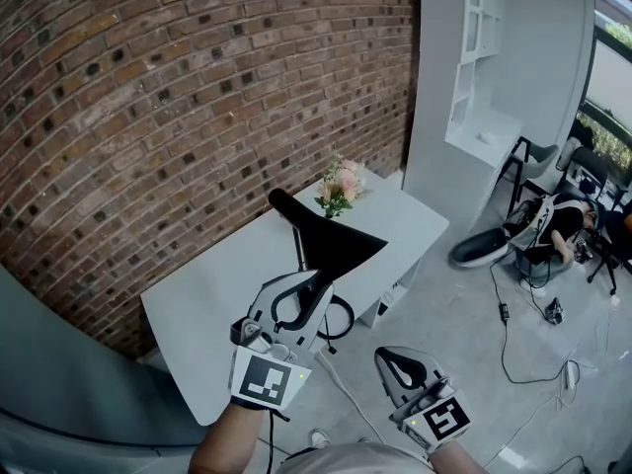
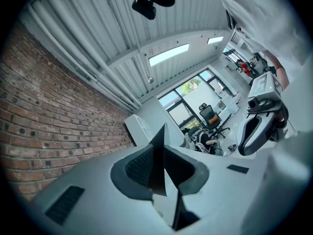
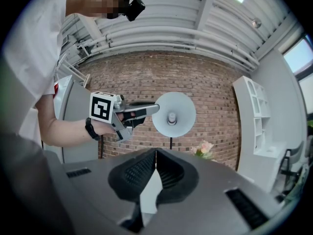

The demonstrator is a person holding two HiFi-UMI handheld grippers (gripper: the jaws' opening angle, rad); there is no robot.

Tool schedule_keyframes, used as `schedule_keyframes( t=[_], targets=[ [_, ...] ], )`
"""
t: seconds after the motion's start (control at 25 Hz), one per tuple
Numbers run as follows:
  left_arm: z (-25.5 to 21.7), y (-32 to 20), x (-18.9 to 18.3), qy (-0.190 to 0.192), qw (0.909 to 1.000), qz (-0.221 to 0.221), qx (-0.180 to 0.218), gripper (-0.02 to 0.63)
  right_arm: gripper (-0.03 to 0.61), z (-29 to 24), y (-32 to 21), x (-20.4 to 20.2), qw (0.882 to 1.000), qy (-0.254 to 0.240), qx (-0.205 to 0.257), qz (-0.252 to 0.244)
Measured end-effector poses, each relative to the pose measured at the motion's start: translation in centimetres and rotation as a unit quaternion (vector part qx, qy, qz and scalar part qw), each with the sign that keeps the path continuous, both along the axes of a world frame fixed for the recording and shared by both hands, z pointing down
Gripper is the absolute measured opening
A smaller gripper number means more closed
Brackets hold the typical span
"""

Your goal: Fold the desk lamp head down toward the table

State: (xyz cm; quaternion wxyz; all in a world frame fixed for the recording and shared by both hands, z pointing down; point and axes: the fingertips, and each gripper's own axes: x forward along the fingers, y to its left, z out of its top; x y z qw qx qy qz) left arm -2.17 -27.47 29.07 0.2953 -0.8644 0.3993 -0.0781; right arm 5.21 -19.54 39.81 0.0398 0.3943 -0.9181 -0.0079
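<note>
A black desk lamp stands on the white table [image 1: 217, 294], its cone head [image 1: 336, 245] tilted out over the near edge. My left gripper [image 1: 321, 282] is shut on the rim of the lamp head. In the left gripper view that rim [image 2: 157, 153] shows as a thin dark edge pinched between the pads. The right gripper view looks into the pale inside of the lamp head [image 3: 173, 114], with the left gripper [image 3: 149, 109] clamped on its left rim. My right gripper [image 1: 387, 357] hangs lower right, off the table, shut with nothing in it [image 3: 156, 153].
A small bunch of flowers [image 1: 339, 188] sits at the table's far end against the brick wall [image 1: 148, 97]. A white shelf unit [image 1: 484, 57] stands to the right. Cables [image 1: 513, 344], chairs and a person on the floor [image 1: 558, 227] lie further right.
</note>
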Motion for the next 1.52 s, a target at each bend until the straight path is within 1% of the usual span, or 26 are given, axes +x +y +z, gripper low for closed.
schedule_keyframes(
  t=[0.24, 0.4, 0.68, 1.0, 1.28, 1.52],
  targets=[
    [2.2, 0.4, 0.4, -0.003, 0.9996, -0.002, -0.026, 0.066, 0.018, 0.4, 0.1, 0.4, 1.000, 0.000, -0.003, -0.001],
    [4.4, 0.5, 0.6, -0.006, 0.9985, -0.003, -0.055, 0.066, 0.018, 0.4, 0.2, 0.5, 1.000, -0.003, -0.006, -0.004],
    [7.5, 0.5, 0.6, -0.028, 0.9961, -0.014, -0.083, 0.074, 0.018, 0.7, 0.4, 0.6, 1.000, -0.004, -0.009, -0.006],
    [11.3, 0.1, 0.3, -0.087, 0.9899, -0.029, -0.109, 0.086, 0.018, 1.1, 0.6, 1.0, 1.000, -0.007, -0.017, -0.002],
    [12.7, 0.0, 0.1, -0.093, 0.9868, -0.025, -0.130, 0.095, 0.018, 1.2, 0.7, 1.3, 1.000, -0.009, -0.017, 0.005],
    [13.4, -0.2, 0.0, -0.083, 0.9840, -0.004, -0.157, 0.111, 0.018, 1.2, 0.9, 1.2, 1.000, -0.010, -0.019, 0.008]
  ],
)
